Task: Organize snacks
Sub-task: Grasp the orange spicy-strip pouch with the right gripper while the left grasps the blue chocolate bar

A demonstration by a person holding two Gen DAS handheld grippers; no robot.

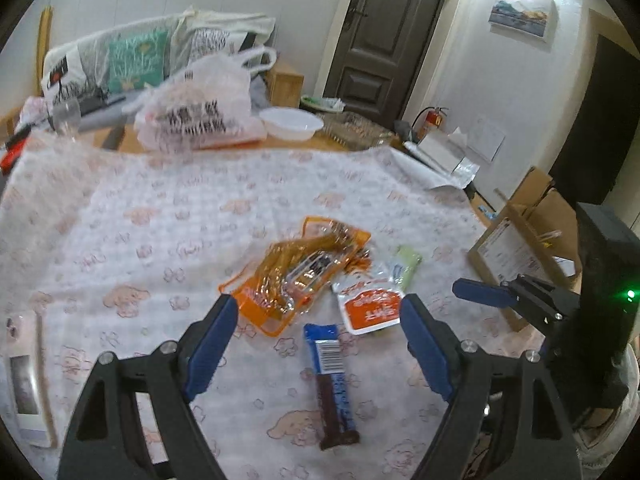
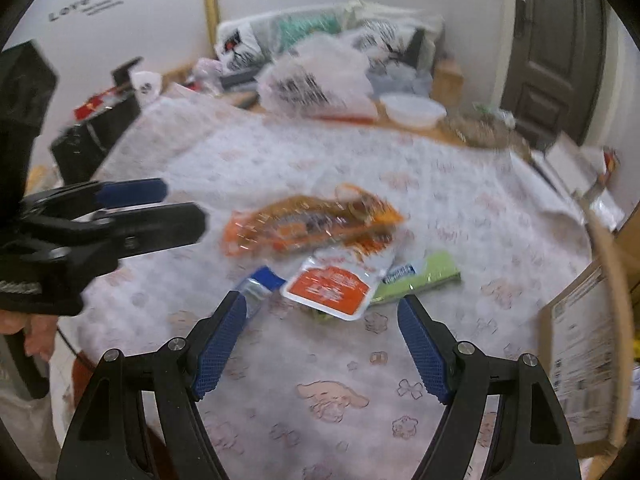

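Several snacks lie on the patterned tablecloth (image 1: pixel 160 220): an orange clear packet (image 1: pixel 296 276), a white and orange pouch (image 1: pixel 370 308), a green bar (image 1: pixel 406 264) and a blue bar (image 1: pixel 330 372). My left gripper (image 1: pixel 316 336) is open above the blue bar, its fingers either side of it. The right wrist view shows the orange packet (image 2: pixel 312 220), the pouch (image 2: pixel 332 288), the green bar (image 2: pixel 424 276) and the blue bar (image 2: pixel 260 284). My right gripper (image 2: pixel 320 340) is open and empty, just short of the pouch. The right gripper also shows in the left wrist view (image 1: pixel 484 294).
A white plastic bag (image 1: pixel 200 108), a white bowl (image 1: pixel 291 123) and a glass (image 1: pixel 66 118) stand at the table's far edge. A cardboard box (image 1: pixel 528 256) with a wooden hoop sits to the right. A black box (image 2: pixel 96 136) is at the left.
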